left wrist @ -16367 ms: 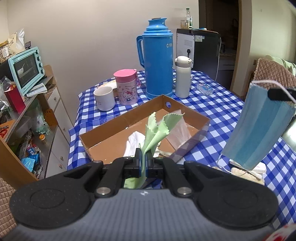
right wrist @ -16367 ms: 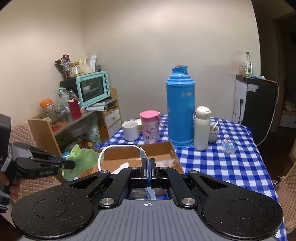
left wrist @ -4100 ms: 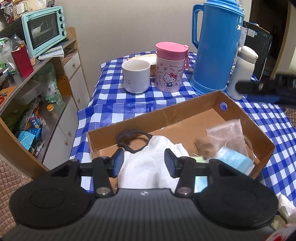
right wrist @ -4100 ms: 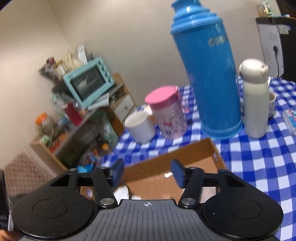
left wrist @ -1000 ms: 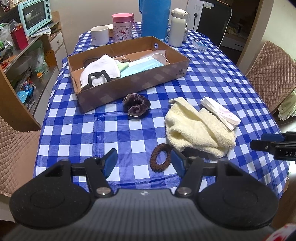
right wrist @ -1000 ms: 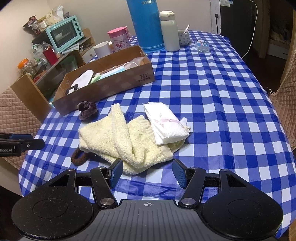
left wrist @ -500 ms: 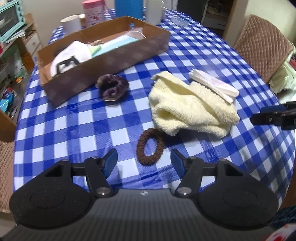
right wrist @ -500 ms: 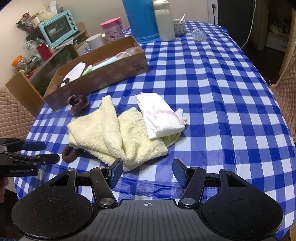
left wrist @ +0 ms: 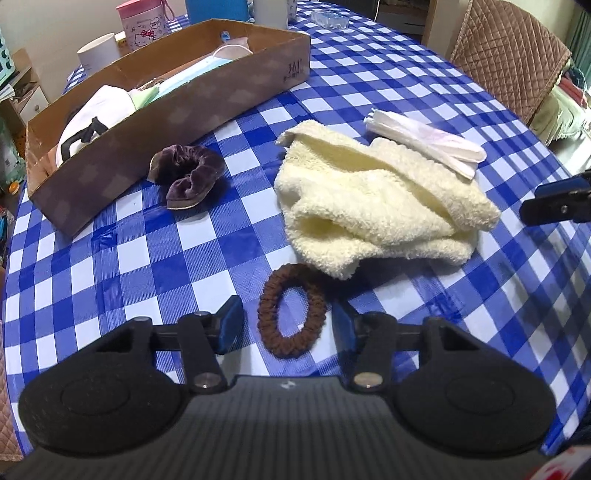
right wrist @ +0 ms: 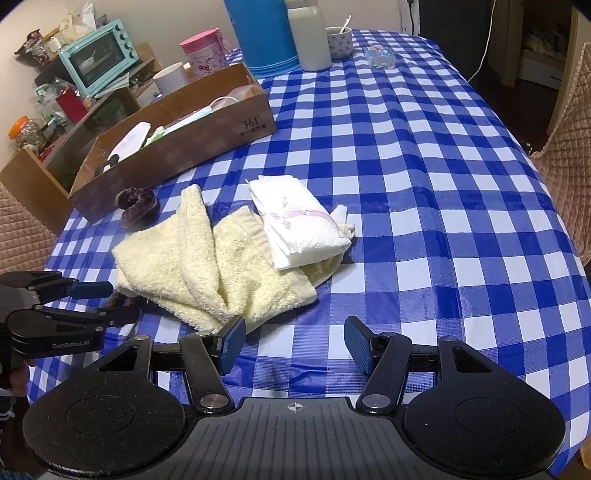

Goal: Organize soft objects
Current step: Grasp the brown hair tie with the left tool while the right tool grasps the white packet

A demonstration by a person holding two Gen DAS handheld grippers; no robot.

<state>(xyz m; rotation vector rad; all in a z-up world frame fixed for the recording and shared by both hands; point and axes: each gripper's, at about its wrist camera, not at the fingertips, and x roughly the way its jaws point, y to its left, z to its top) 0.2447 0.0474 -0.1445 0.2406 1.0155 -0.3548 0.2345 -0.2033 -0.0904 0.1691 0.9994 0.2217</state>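
Note:
A brown hair tie (left wrist: 291, 309) lies on the checked cloth between the open fingers of my left gripper (left wrist: 288, 325), which is low over it. A cream towel (left wrist: 376, 199) lies crumpled just beyond, with a folded white cloth (left wrist: 424, 142) on its far edge. A purple scrunchie (left wrist: 188, 175) lies beside the cardboard box (left wrist: 184, 110), which holds a mask, a white cloth and a green cloth. My right gripper (right wrist: 293, 341) is open and empty, just short of the towel's (right wrist: 207, 266) near corner. The left gripper shows in the right wrist view (right wrist: 110, 301).
A blue thermos (right wrist: 264, 33), a white flask (right wrist: 308, 35), a pink mug (right wrist: 203, 51) and a white cup (right wrist: 170, 79) stand behind the box. A quilted chair (left wrist: 506, 48) is at the far right. A shelf with a teal oven (right wrist: 98, 59) stands left of the table.
My left gripper has moved forward and down, so the brown hair tie now lies between its fingers. My right gripper has edged closer to the towel. Both stay open.

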